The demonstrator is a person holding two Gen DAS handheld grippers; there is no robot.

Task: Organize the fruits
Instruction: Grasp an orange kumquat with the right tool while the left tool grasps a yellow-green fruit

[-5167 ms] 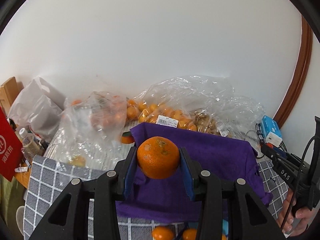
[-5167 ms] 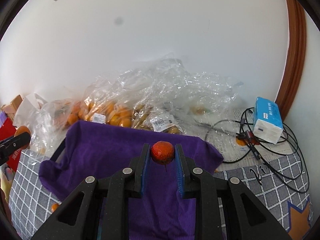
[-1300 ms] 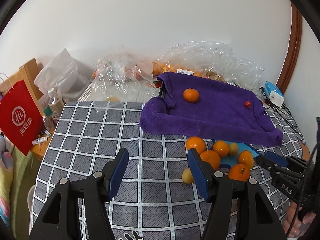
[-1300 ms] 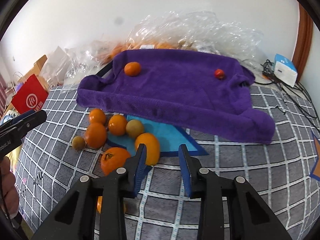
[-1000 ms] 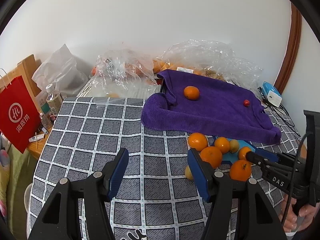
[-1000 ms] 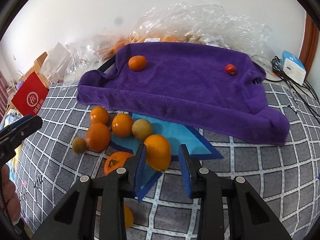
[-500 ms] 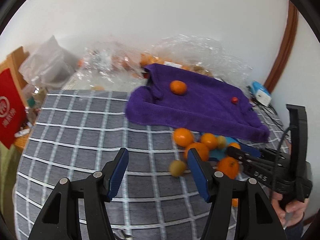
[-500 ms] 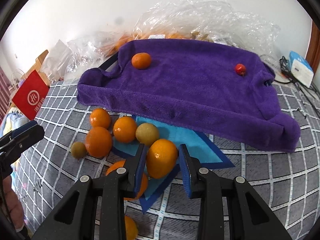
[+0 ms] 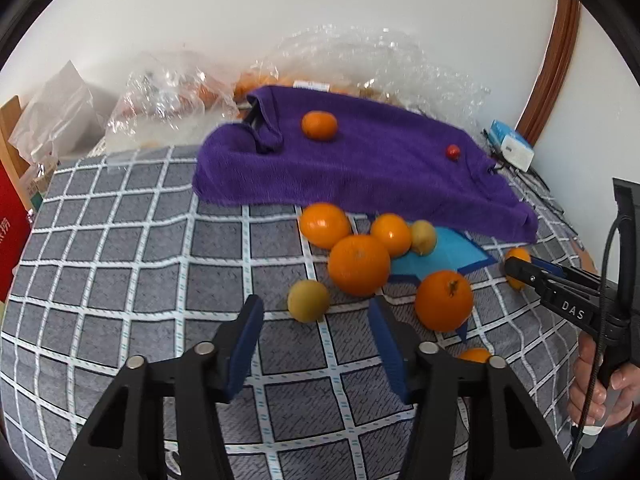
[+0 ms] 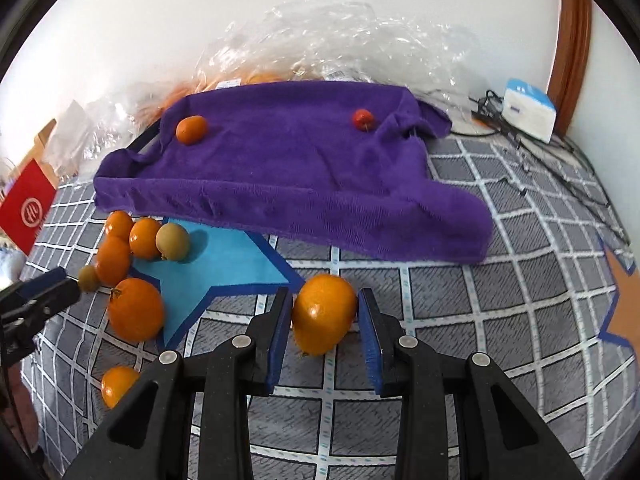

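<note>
1. A large orange [image 10: 324, 314] lies on the grey checked cloth [image 10: 500, 320], between the two blue pads of the right tool [image 10: 325, 332]. The jaws stand apart with a sliver of space on each side of the fruit, so it is bracketed, not pinched.
2. The left tool [image 9: 316, 344] has its jaws wide and holds nothing. A small yellow-green fruit [image 9: 308, 300] sits just ahead of them, a little left of the gap's middle.
3. Just beyond that fruit is a loose cluster: a big orange [image 9: 359, 265], two smaller oranges [image 9: 325, 225] behind it, a pale yellowish fruit [image 9: 423, 237], and a stemmed orange [image 9: 443, 301] to the right.
4. Part of the cluster rests on a blue star-shaped patch [image 10: 224, 260] of the cloth.
5. One more orange [image 10: 116, 385] lies alone near the bottom left of the right wrist view.
6. Behind the cluster lies a purple towel [image 10: 304, 176], its front edge lifted clear of the cloth. On it are a small orange [image 10: 191, 129] toward the left and a tiny red fruit [image 10: 363, 119] toward the right, well apart.
7. Crumpled clear plastic bags [image 10: 340, 44] with more orange fruit are heaped against the wall.
8. A blue-and-white box [image 10: 529, 109] with tangled cables lies at the far right; a red paper bag [image 10: 28, 206] stands at the left.
</note>
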